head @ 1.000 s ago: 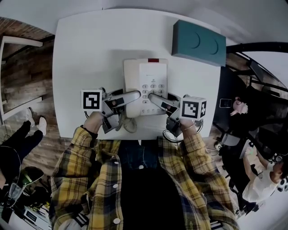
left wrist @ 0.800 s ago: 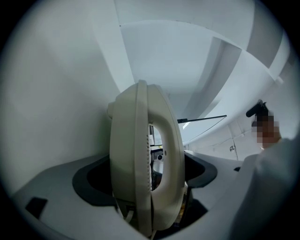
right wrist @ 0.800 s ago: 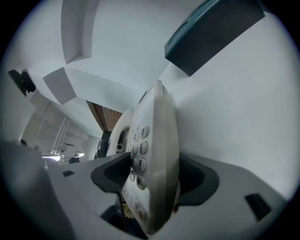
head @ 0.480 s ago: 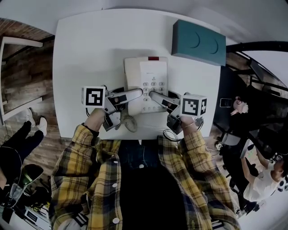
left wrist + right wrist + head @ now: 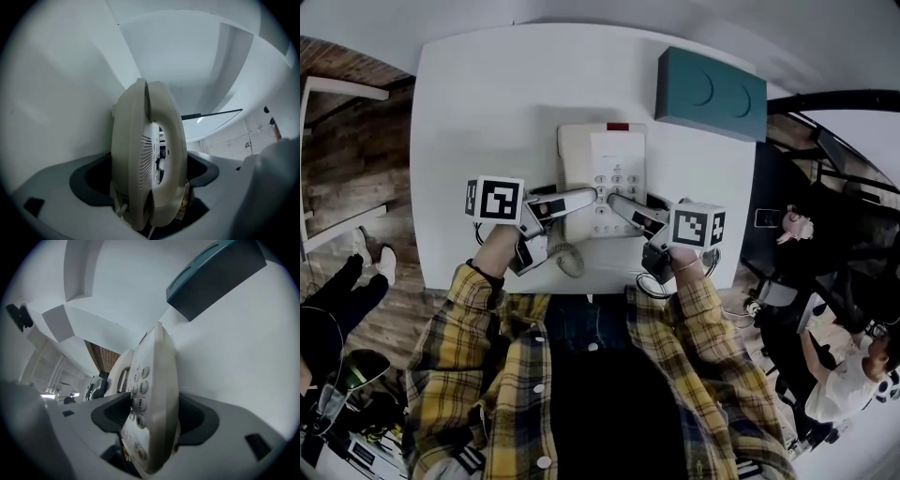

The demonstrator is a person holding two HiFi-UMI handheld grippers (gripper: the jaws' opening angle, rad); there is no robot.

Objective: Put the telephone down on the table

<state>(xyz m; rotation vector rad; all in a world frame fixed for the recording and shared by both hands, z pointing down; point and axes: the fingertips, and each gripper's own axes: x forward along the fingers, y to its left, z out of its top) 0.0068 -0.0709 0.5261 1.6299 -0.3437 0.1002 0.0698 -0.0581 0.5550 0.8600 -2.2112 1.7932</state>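
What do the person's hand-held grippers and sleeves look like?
The left hand-held gripper and right hand-held gripper are grey with dark-lined jaws. Each carries a white cube with black square markers. Black cables loop by the right one. The sleeves are yellow-and-dark plaid. The left one's jaws are opening, with the telephone between them.

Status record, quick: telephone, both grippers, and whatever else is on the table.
telephone: beige, keypad up, by the table's near edge; looks set down
left gripper: jaws opening, handset side between them
right gripper: keypad side between its jaws; grip unclear
table: white
other: teal box at the far right, apart from the telephone
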